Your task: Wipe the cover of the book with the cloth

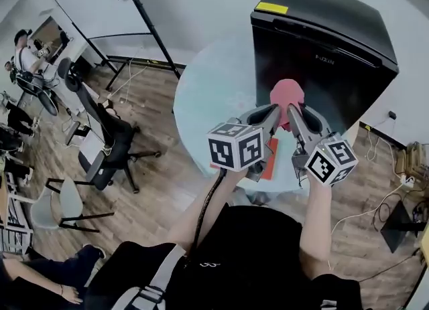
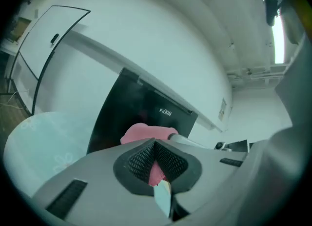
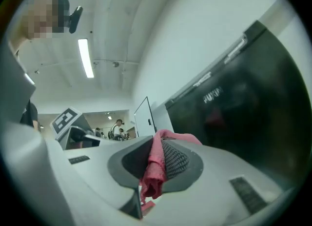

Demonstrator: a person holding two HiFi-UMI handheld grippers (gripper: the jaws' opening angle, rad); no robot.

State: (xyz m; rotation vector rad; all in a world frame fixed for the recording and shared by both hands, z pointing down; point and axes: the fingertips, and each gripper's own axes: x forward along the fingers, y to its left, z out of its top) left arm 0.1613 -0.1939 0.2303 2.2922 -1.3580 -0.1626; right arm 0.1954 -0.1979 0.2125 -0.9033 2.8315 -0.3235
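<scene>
While right tool (image 3: 157, 142) is clamping pink cloth (image 3: 155, 171), left tool (image 2: 154, 147) is pinching, jaws nearly together, what looks like book (image 1: 270, 158) edge. Book is hanging just below both tools over bench (image 1: 208, 94); cloth is sitting just above cover, right tool nearer.

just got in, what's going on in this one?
A person holds a claw in each hand above a round table, in front of a black cabinet. The right claw is shut on a pink cloth, and the left claw looks to pinch the same cloth. The book lies on the table beneath them. The cloth appears held clear of it, so no wiping right now.
</scene>
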